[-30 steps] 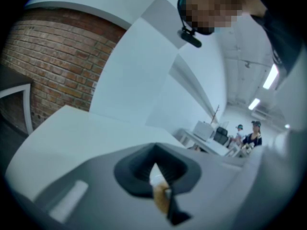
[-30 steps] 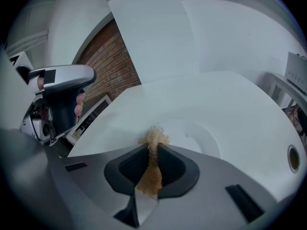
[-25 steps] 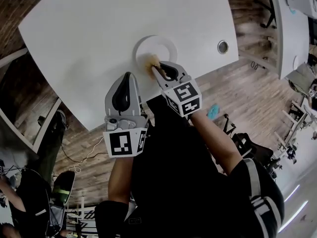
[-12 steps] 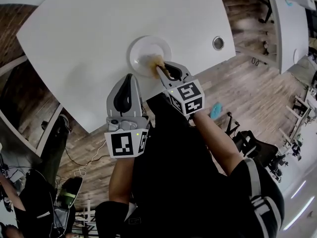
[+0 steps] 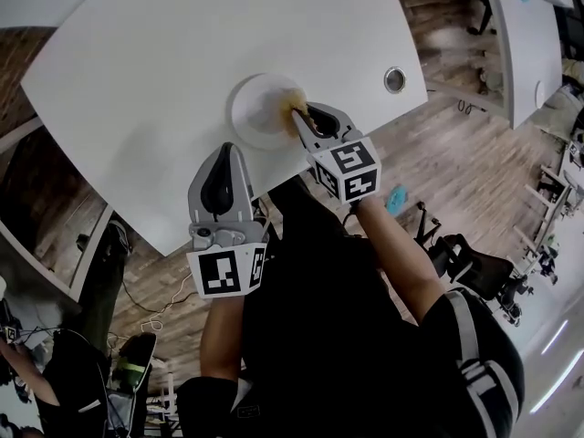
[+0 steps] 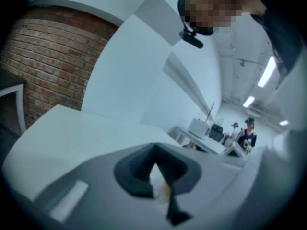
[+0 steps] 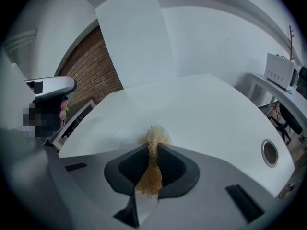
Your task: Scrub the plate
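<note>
A white plate (image 5: pixel 255 112) lies on the white table (image 5: pixel 164 62), close to its near edge. My right gripper (image 5: pixel 301 115) is shut on a tan, fibrous scrubber (image 5: pixel 294 101), which presses on the plate's right part. In the right gripper view the scrubber (image 7: pixel 153 139) sticks out past the jaws onto the faint white plate (image 7: pixel 122 131). My left gripper (image 5: pixel 231 151) hovers near the table's edge, below and left of the plate, its jaws closed with nothing held. In the left gripper view its jaws (image 6: pixel 160 188) stand together.
A round metal cable hole (image 5: pixel 394 79) sits in the table right of the plate, also visible as the cable hole (image 7: pixel 269 153) in the right gripper view. A second white table (image 5: pixel 534 44) stands at the right. Office chairs (image 5: pixel 470 267) and a wooden floor lie below.
My right gripper has swept the scrubber rightward across the plate, from its near-left part to its right part. The left gripper has barely moved.
</note>
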`<state>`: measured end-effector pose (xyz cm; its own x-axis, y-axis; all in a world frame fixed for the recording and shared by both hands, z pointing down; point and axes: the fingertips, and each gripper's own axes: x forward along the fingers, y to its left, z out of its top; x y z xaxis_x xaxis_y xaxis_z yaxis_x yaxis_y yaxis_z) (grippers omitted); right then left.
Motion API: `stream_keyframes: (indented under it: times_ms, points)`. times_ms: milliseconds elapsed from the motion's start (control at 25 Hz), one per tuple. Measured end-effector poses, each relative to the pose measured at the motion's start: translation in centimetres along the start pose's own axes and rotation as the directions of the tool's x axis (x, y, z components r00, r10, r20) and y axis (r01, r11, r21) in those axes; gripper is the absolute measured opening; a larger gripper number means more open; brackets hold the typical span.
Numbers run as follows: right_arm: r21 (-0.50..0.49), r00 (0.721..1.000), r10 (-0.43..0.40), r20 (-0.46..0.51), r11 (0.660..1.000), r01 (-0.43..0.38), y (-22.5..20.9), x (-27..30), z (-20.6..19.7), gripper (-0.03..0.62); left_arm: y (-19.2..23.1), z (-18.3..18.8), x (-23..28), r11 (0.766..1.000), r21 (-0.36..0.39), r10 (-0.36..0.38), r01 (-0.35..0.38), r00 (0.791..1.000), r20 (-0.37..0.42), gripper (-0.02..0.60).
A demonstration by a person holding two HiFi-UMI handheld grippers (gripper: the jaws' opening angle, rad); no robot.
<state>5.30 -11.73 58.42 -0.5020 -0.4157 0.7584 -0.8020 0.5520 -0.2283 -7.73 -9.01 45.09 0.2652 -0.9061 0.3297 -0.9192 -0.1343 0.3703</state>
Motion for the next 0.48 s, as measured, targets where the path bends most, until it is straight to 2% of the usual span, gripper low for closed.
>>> stream_keyframes:
  times_ms: [480]
  points:
    - [-0.018,1.000,0.009,0.004,1.000,-0.009,0.6,1.9,1.7,0.051,1.5,0.3,0.0,1.000,-0.013,0.014,-0.014,1.000,0.000,0.003]
